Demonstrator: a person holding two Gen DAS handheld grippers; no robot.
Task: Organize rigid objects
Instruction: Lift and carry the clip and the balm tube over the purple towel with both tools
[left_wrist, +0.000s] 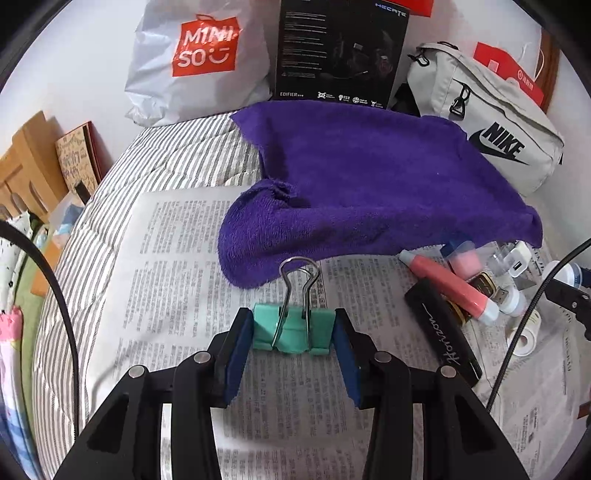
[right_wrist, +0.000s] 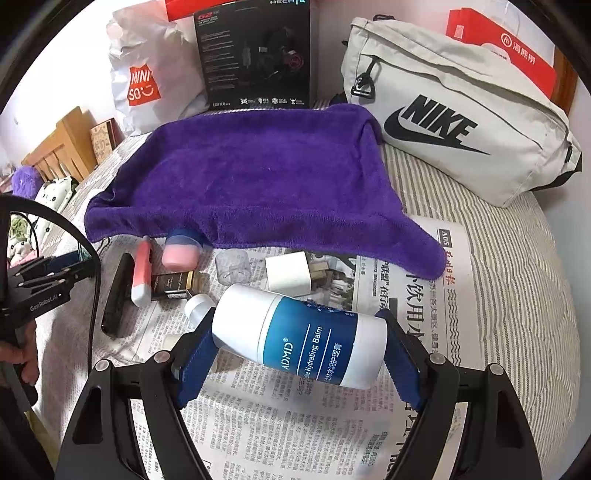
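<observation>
My left gripper (left_wrist: 293, 330) is shut on a teal binder clip (left_wrist: 291, 328), its wire handles pointing away, just above the newspaper (left_wrist: 177, 258). My right gripper (right_wrist: 299, 339) is shut on a white and blue balm bottle (right_wrist: 295, 336), held sideways above the newspaper (right_wrist: 295, 424). A purple towel (left_wrist: 369, 184) lies beyond; it also shows in the right wrist view (right_wrist: 251, 177). By its edge lies a pile: a pink tube (right_wrist: 142, 273), a pink-capped jar (right_wrist: 181, 251), a black bar (right_wrist: 118, 295), a small dark box (right_wrist: 173, 286), a white charger (right_wrist: 288, 275) and a clear cap (right_wrist: 232, 267).
At the back stand a Miniso bag (left_wrist: 199, 62), a black Edifier box (left_wrist: 340, 51) and a grey Nike pouch (right_wrist: 461, 125). The striped bed cover (right_wrist: 517, 277) surrounds the newspaper. The left gripper's body (right_wrist: 40, 284) shows at the left edge of the right wrist view.
</observation>
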